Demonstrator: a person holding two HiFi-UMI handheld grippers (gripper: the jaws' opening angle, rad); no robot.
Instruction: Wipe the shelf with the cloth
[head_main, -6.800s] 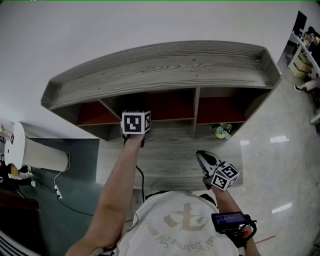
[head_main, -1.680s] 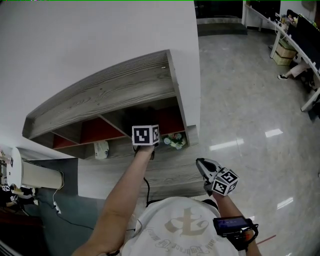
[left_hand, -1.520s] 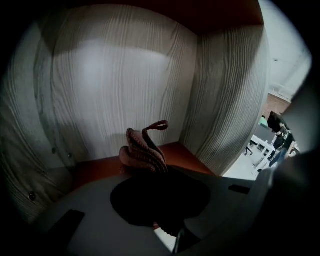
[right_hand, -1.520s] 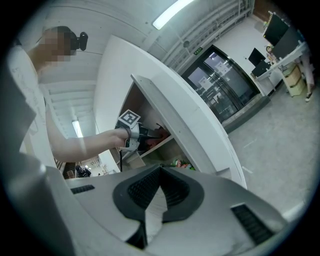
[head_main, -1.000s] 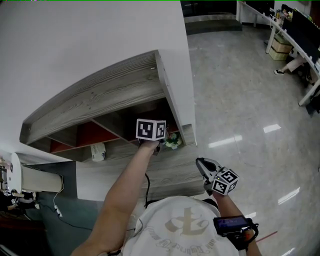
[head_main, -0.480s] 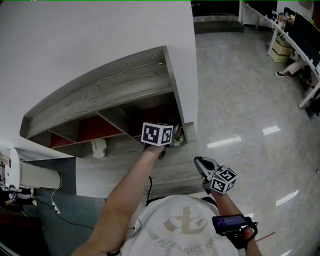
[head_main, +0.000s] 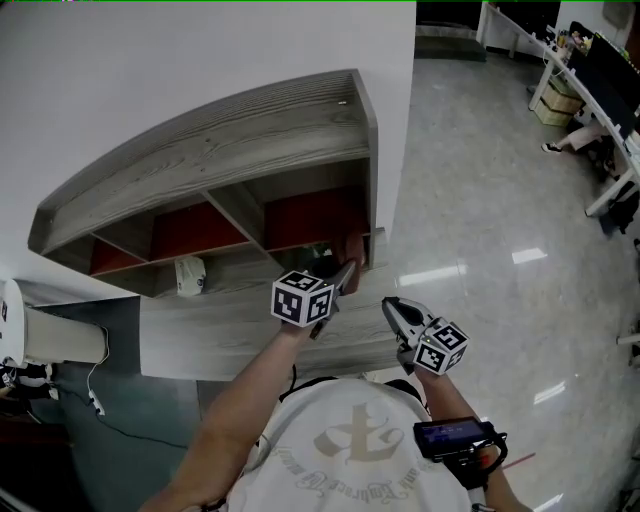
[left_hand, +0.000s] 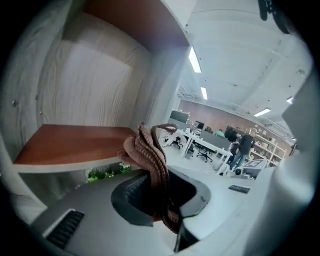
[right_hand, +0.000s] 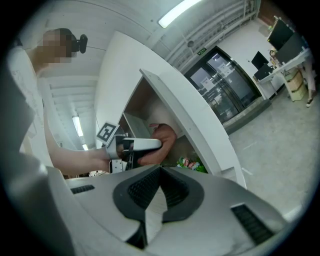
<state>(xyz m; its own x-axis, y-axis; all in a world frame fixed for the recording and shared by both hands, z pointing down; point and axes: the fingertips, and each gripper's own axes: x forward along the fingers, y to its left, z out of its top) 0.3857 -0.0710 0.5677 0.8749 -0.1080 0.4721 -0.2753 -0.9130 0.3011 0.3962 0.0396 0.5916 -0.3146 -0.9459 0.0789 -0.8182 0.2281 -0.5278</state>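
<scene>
The grey wooden shelf unit (head_main: 200, 130) with red back panels stands against the white wall. My left gripper (head_main: 338, 276) is just in front of its rightmost lower compartment, shut on a brown knitted cloth (head_main: 352, 250). In the left gripper view the cloth (left_hand: 149, 152) bunches up out of the jaws (left_hand: 160, 195), with a red-brown shelf board (left_hand: 70, 145) to the left. My right gripper (head_main: 393, 310) hangs lower, to the right and apart from the shelf, shut and empty. The right gripper view shows the left gripper (right_hand: 137, 145) and the cloth (right_hand: 164, 139) at the shelf opening.
A small green plant (left_hand: 107, 172) sits in the rightmost compartment, and a white object (head_main: 187, 275) in the one to its left. A white appliance (head_main: 50, 335) with a cable stands at the far left. Glossy floor (head_main: 500, 220) lies to the right, with desks beyond.
My left gripper has drawn back out of the rightmost compartment towards the person, cloth still held. The head view has swung a little. The right gripper has barely moved.
</scene>
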